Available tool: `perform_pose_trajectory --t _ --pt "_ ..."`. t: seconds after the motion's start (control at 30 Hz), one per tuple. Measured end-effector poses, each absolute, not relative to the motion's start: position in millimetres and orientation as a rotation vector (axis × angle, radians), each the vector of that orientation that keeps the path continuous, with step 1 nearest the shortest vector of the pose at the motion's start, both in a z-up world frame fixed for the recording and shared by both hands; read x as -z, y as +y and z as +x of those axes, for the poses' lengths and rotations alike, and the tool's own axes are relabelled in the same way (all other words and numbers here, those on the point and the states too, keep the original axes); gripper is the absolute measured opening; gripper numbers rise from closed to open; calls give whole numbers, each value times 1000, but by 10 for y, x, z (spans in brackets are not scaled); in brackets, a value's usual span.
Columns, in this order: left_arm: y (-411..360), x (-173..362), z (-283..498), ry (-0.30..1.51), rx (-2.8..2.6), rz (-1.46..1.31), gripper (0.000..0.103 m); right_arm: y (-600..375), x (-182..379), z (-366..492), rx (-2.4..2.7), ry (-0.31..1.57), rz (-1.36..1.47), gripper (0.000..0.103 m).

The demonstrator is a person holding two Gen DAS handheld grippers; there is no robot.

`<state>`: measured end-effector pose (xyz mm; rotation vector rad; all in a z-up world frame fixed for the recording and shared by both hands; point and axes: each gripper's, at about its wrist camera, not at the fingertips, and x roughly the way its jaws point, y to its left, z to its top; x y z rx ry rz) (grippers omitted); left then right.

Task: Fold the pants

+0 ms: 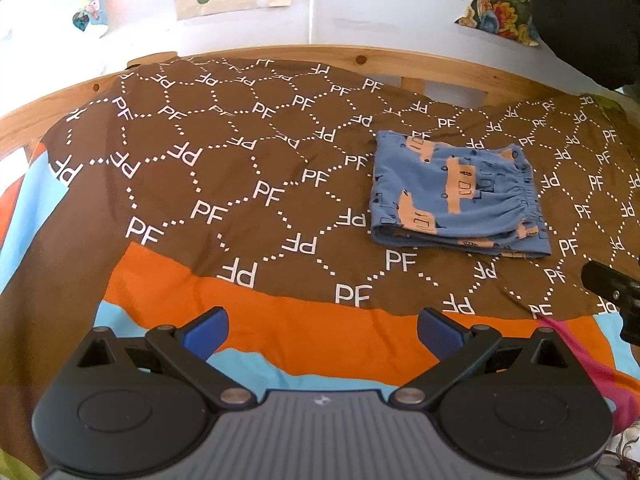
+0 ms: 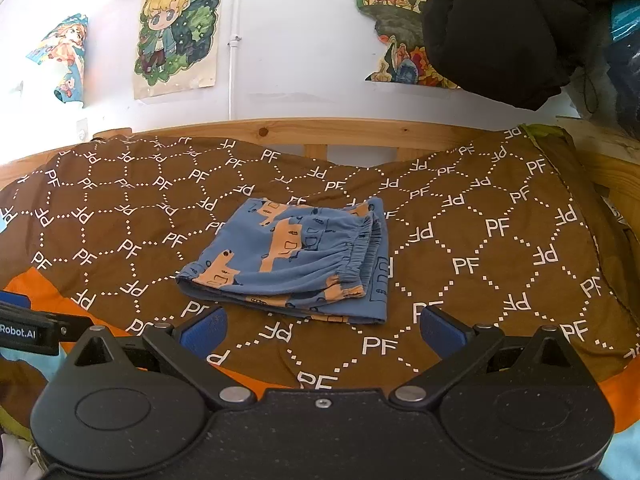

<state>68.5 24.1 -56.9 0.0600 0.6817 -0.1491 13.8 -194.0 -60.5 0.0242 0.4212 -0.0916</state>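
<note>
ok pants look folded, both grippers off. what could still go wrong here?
1. The folded pants have loose stacked layers along the near edge; a brush from the open right gripper just in front could undo the fold.
2. The brown blanket underneath is rumpled, so dragging it would likely shift the stack.

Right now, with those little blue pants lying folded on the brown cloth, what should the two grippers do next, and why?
Probably just draw both back and stop. The pants already lie in a compact folded stack, waistband on top, on the cloth. The left gripper and right gripper are both open, empty and short of the pants, so no fold looks left to make.
</note>
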Motion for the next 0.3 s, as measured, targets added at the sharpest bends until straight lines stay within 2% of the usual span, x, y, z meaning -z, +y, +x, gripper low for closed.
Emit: perform_pose_trajectory --t 0.3 --pt "230 567 675 677 151 71 103 -1949 592 147 82 432 20 102"
